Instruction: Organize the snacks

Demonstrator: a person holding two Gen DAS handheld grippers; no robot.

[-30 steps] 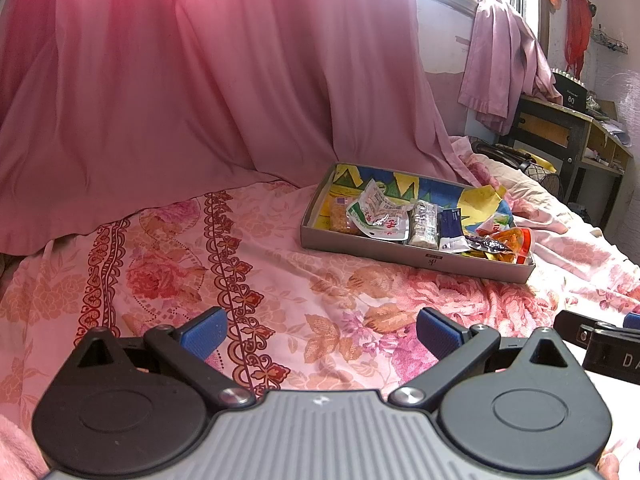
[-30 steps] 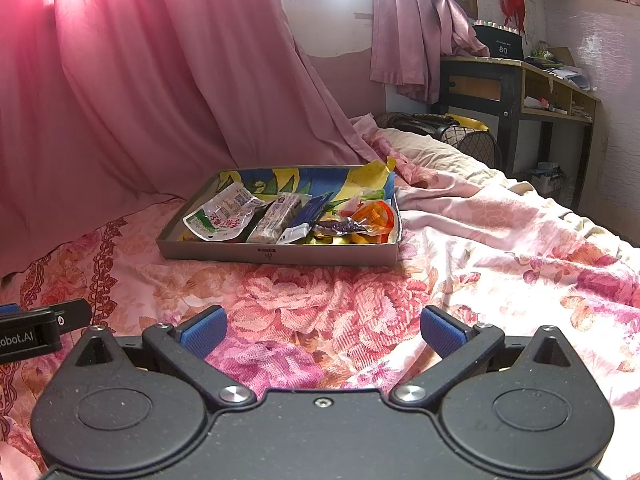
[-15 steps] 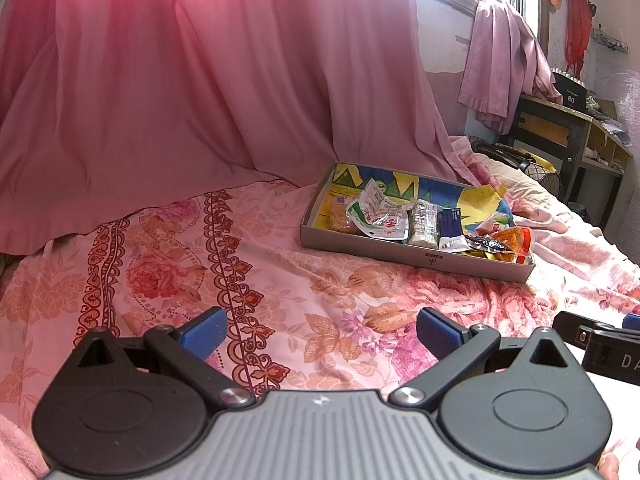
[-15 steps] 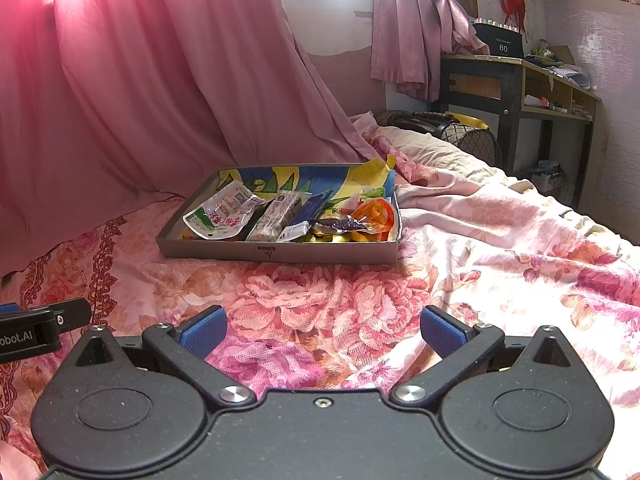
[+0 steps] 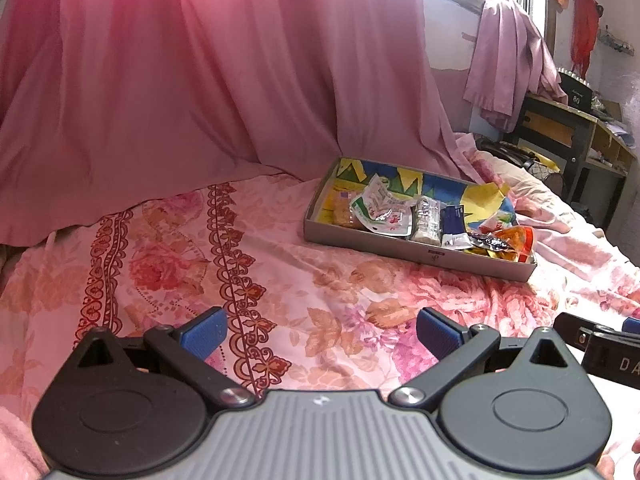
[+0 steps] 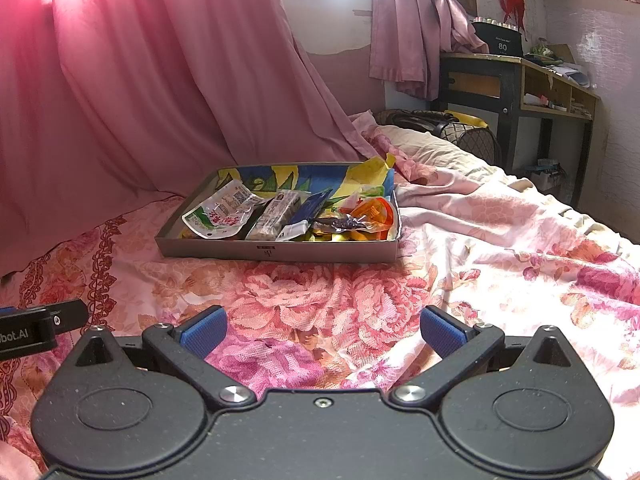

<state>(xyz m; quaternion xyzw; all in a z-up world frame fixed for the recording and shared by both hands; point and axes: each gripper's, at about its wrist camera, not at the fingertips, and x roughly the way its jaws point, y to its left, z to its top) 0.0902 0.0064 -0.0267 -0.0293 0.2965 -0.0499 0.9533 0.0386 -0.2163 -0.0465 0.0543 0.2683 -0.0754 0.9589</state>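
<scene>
Both grippers, left [image 5: 320, 330] and right [image 6: 322, 330], jaws wide open, empty, low over floral bedspread [image 6: 320, 292]; snack-filled tray [image 6: 276, 251] far ahead.

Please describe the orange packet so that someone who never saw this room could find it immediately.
On the floral bedspread lies a shallow grey tray full of snacks. Look at its right end, the side nearest the desk. The orange packet is there, beside a small dark wrapper; it is the only bright, translucent orange item in the tray.

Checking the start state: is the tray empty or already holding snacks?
Holding snacks: several packets lie inside the tray.
</scene>
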